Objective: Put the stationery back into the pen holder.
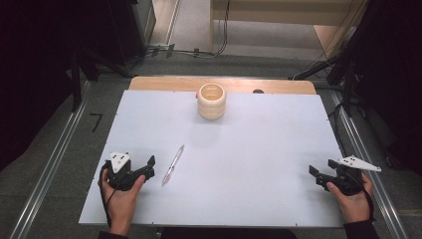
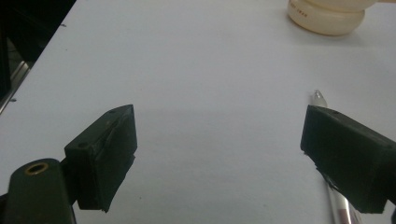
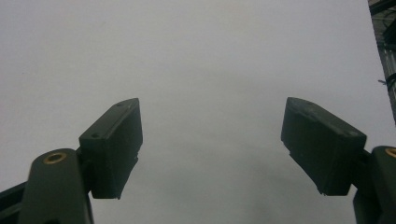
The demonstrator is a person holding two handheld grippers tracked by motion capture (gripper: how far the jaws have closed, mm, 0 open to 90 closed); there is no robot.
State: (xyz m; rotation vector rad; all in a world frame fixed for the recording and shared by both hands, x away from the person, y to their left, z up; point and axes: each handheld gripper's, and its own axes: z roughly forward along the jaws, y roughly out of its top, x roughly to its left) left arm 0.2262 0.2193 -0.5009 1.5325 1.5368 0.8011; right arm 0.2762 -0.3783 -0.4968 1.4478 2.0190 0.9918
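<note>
High view: I see the left hand-held gripper released, jaws wide, pen flat on the table just beside it. Right hand-held gripper released too, holding nothing.

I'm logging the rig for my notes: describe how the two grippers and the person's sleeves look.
The left gripper and the right gripper are both black, with two blocky rectangular jaws, brass-coloured pivot bushings and a grey three-cornered plate on top. A black cable trails from the left one. The sleeves are dark.
</note>
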